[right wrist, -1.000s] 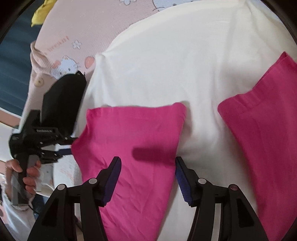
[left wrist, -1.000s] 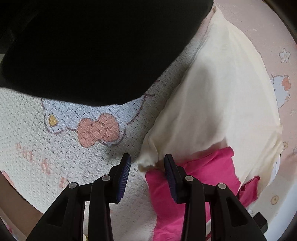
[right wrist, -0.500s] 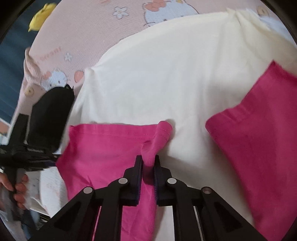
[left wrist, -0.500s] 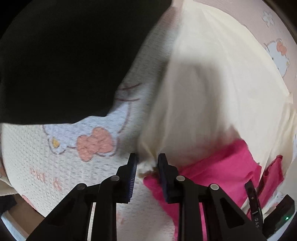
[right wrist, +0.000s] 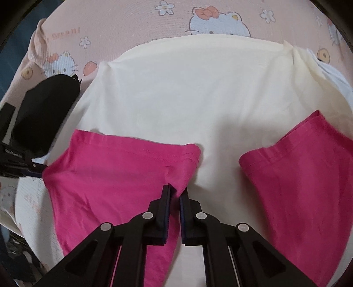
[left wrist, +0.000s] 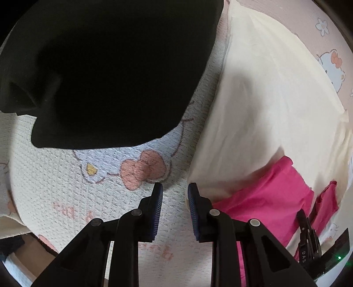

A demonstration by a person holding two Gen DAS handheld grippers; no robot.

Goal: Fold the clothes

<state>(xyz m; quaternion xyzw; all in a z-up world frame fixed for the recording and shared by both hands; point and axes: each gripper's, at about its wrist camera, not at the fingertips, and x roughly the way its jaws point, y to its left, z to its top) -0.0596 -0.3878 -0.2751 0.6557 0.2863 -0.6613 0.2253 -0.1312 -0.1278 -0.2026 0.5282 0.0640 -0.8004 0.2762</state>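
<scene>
A cream shirt with 2 pink sleeves is spread flat on a pink cartoon-cat blanket. The hem corner of the left pink sleeve, lying over the shirt's lower part, is pinched between the closed fingers of the right gripper. The right pink sleeve is seen at the shirt's opposite side. The left gripper is held parted and empty just beside the shirt's left edge, above the blanket, near a black garment
</scene>
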